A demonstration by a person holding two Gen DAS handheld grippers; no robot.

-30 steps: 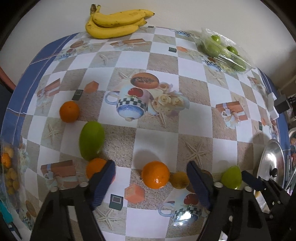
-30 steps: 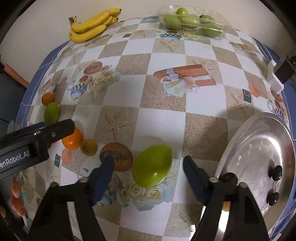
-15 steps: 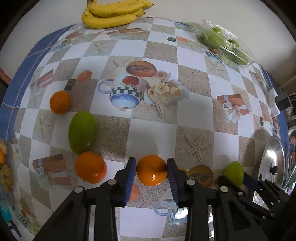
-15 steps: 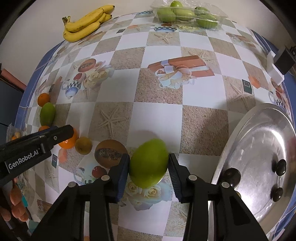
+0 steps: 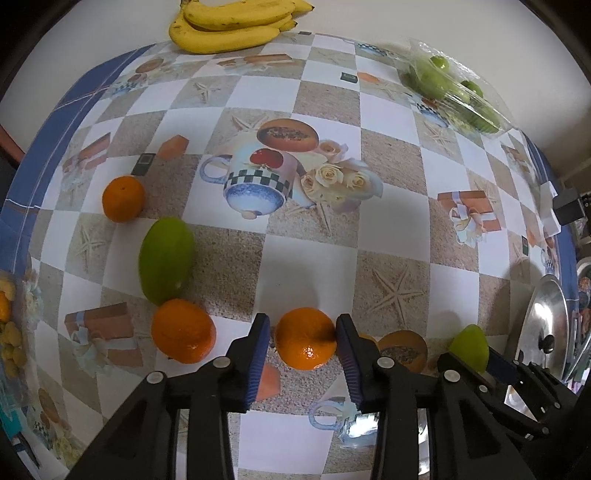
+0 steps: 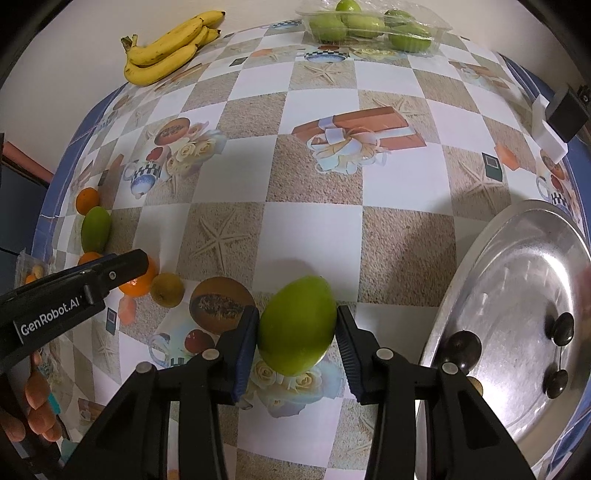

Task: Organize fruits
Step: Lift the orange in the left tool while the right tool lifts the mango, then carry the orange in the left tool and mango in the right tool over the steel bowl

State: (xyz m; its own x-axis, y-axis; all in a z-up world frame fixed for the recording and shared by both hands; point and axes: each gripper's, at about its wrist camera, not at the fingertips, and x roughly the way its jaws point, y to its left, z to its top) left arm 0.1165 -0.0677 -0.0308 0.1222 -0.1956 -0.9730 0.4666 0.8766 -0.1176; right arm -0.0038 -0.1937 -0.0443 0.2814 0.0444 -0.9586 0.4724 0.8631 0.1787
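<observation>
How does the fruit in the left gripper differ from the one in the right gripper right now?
The orange in the left gripper is round and bright orange; the green mango in the right gripper is oval and plain green. The orange looks smaller and sits squarely between the pads, while the mango lies tilted, its narrow end pointing up and right. The left jaws are opening slightly with the orange between them; the right ones press on the mango. Both fruits sit on the checked tablecloth.

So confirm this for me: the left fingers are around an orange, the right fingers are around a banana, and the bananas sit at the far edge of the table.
One part is wrong. The right gripper has its fingers around a green mango, not a banana, as the right wrist view shows. The left gripper is around an orange, and the bananas do sit at the far edge.
</observation>
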